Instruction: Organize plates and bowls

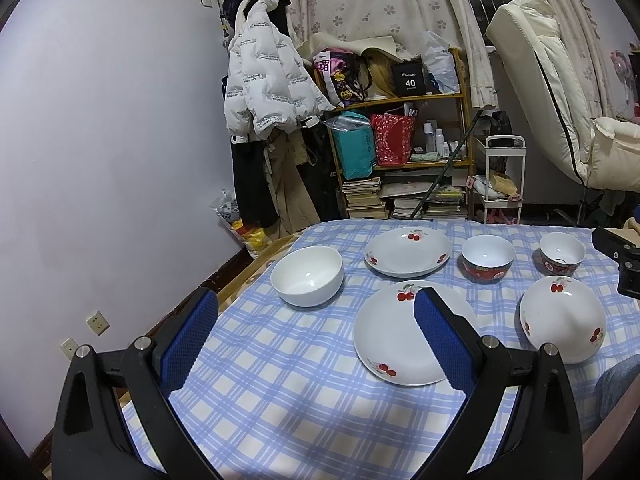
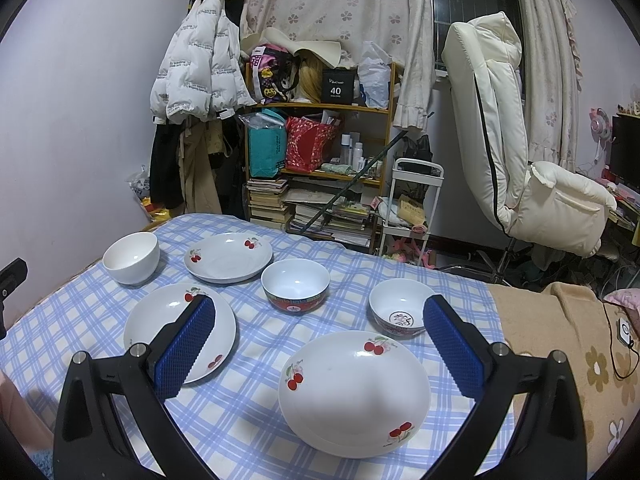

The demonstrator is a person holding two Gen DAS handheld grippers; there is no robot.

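Note:
On the blue checked cloth [image 1: 280,380] lie three white cherry plates: a far one [image 1: 407,250] [image 2: 228,257], a near-left one [image 1: 396,344] [image 2: 168,320] and a near-right one [image 1: 562,318] [image 2: 354,392]. A plain white bowl [image 1: 307,275] [image 2: 131,257] stands at the left. Two red-patterned bowls [image 1: 488,258] [image 1: 562,255] stand at the back right, also in the right wrist view [image 2: 295,285] [image 2: 396,312]. My left gripper [image 1: 316,304] is open and empty above the cloth, left of the near-left plate. My right gripper [image 2: 320,312] is open and empty above the near-right plate.
A cluttered wooden shelf [image 1: 400,128] with books, a hanging white jacket [image 1: 264,80] and a white cart [image 1: 502,176] stand behind the table. A cream recliner chair [image 2: 520,140] is at the right. A beige flowered blanket [image 2: 560,340] covers the right end.

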